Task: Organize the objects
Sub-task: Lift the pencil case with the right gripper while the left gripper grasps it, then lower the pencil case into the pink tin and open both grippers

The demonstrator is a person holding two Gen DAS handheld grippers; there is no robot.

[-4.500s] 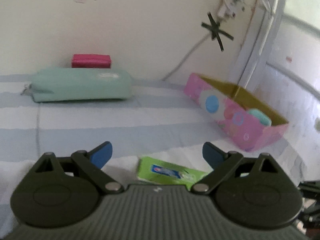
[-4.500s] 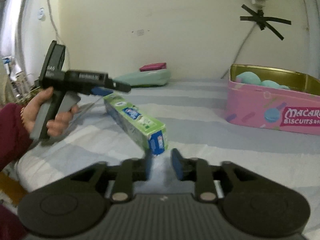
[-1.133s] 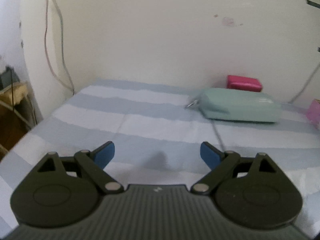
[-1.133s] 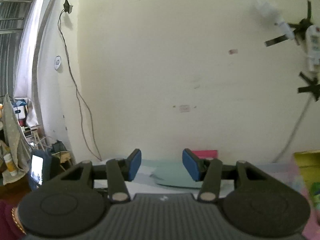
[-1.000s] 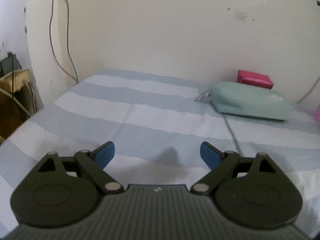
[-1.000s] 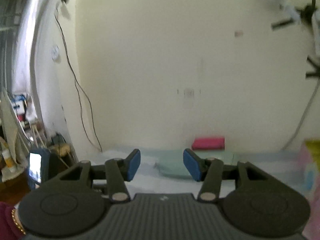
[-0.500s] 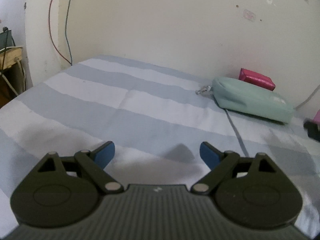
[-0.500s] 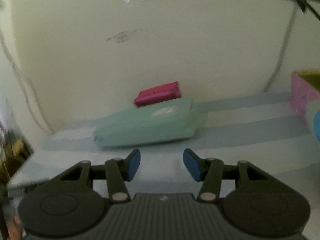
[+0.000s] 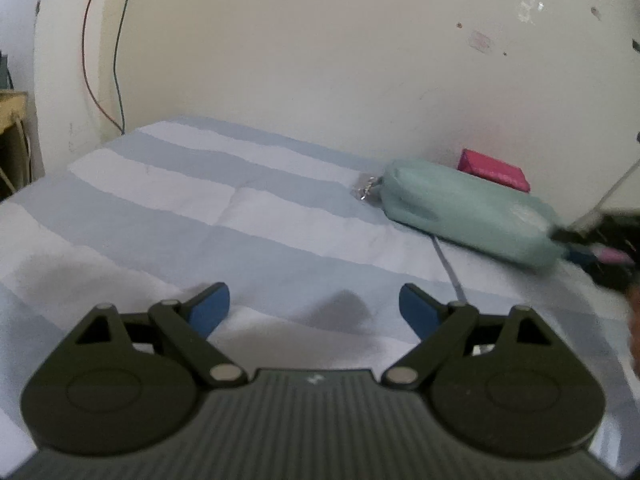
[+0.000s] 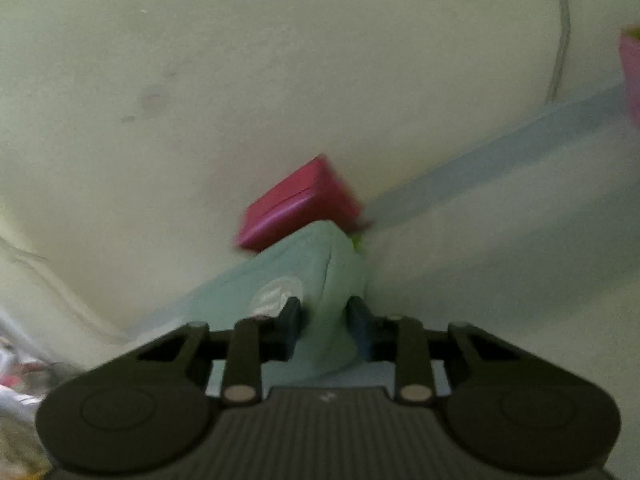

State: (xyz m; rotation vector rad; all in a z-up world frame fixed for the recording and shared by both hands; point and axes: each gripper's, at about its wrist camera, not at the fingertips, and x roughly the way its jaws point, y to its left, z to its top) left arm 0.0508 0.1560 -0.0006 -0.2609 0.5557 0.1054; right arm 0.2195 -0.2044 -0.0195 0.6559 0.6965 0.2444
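A mint-green zip pouch (image 9: 468, 208) lies on the striped bed near the back wall, with a magenta box (image 9: 494, 170) behind it. My left gripper (image 9: 314, 308) is open and empty, low over the bedsheet, well left of the pouch. My right gripper (image 10: 325, 322) has its blue pads closed on the near end of the pouch (image 10: 320, 280). The magenta box (image 10: 296, 204) sits just beyond, against the wall. In the left wrist view the right gripper (image 9: 576, 246) shows blurred at the pouch's right end.
The blue-and-white striped bedsheet (image 9: 200, 208) spreads wide to the left. A pink tin's edge (image 10: 631, 72) shows at far right. Wires (image 9: 100, 60) hang down the wall at left, by a wooden shelf (image 9: 12, 136). A white cable (image 10: 560, 40) runs down the wall.
My right gripper has moved in low to the pouch's end and closed on it. My left gripper has drifted slightly, staying open.
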